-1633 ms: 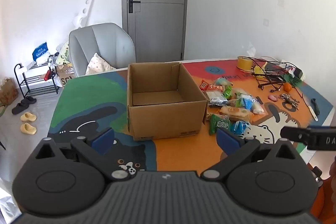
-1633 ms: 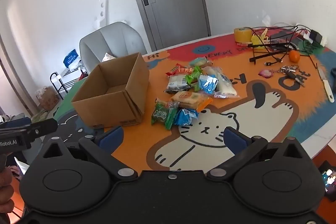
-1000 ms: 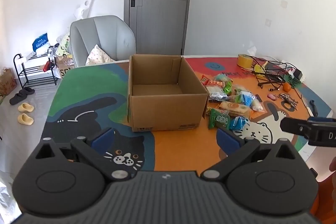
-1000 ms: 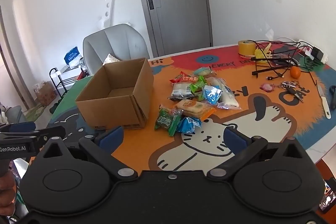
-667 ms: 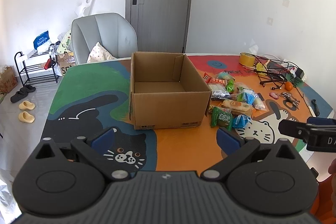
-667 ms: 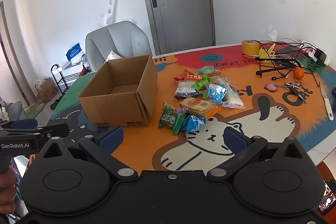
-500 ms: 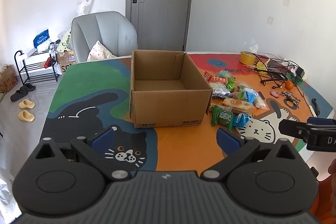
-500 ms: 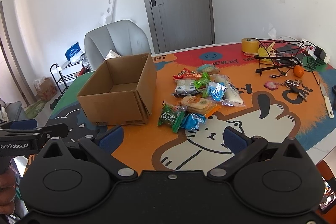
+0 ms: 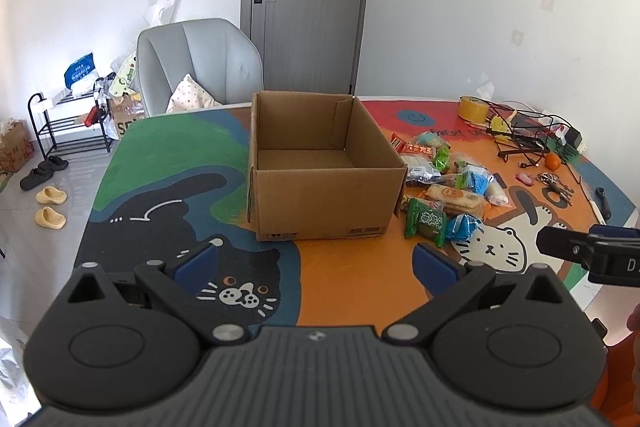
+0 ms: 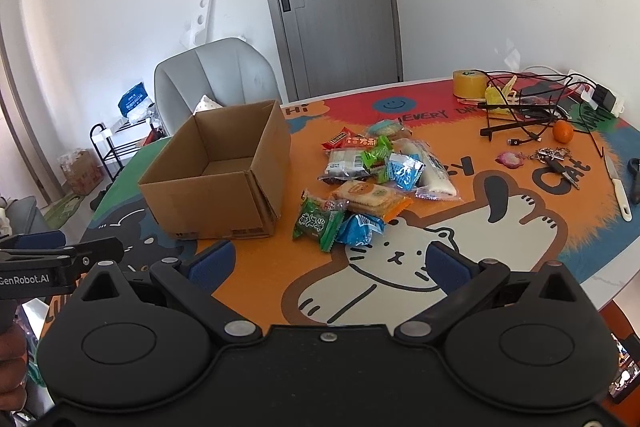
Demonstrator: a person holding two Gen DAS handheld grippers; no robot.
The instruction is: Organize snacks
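We log: cardboard box (image 9: 324, 183), open-topped, nothing inside | snack packets (image 10: 368, 179) heaped beside it | left gripper (image 9: 316, 261), right gripper (image 10: 328, 259): jaws wide, holding nothing.

"GenRobot.AI" in white on the left claw (image 10: 60, 259) at the left edge of the right wrist view, "EVERY" and "Hi" printed on the counter mat (image 10: 420, 115) at its far side, "CAT" in big black letters on its right part, snack wrapper print too small to read

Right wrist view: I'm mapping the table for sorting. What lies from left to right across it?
cardboard box → green snack packet → white bread packet → pink charm → orange fruit → white-handled knife
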